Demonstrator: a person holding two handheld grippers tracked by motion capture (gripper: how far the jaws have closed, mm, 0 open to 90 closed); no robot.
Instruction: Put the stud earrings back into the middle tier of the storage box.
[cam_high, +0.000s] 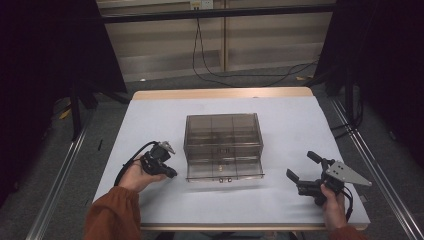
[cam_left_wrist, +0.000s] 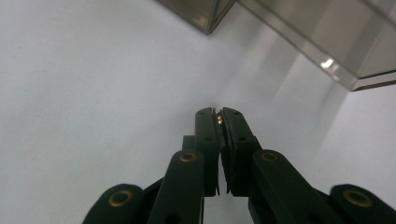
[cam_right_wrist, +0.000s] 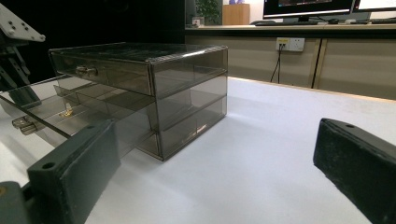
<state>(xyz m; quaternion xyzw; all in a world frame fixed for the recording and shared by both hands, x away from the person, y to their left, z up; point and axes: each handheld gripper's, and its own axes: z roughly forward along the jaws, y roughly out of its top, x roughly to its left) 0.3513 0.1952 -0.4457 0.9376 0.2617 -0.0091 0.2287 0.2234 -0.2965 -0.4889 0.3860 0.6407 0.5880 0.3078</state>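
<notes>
L claw (cam_left_wrist: 218, 116) pinched on a small brass bit (cam_left_wrist: 219, 119), type unclear. R claw (cam_high: 306, 170) wide open, empty. Drawer box (cam_high: 223, 145) between them; its low drawer (cam_right_wrist: 56, 109) is out. I judge: keep L pinch firm, approach drawer slow.

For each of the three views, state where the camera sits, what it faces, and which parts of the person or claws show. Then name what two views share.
High view: above the person's side, looking forward and down on the table; both hands, left claw, right claw.
Left gripper view: on the left claw, jaws together on a small brass bit, facing the tabletop and a drawer's corner.
Right gripper view: on the right claw, jaws apart, facing the drawer box.
Shared: all three show the drawer box, its lower drawer pulled out.
</notes>
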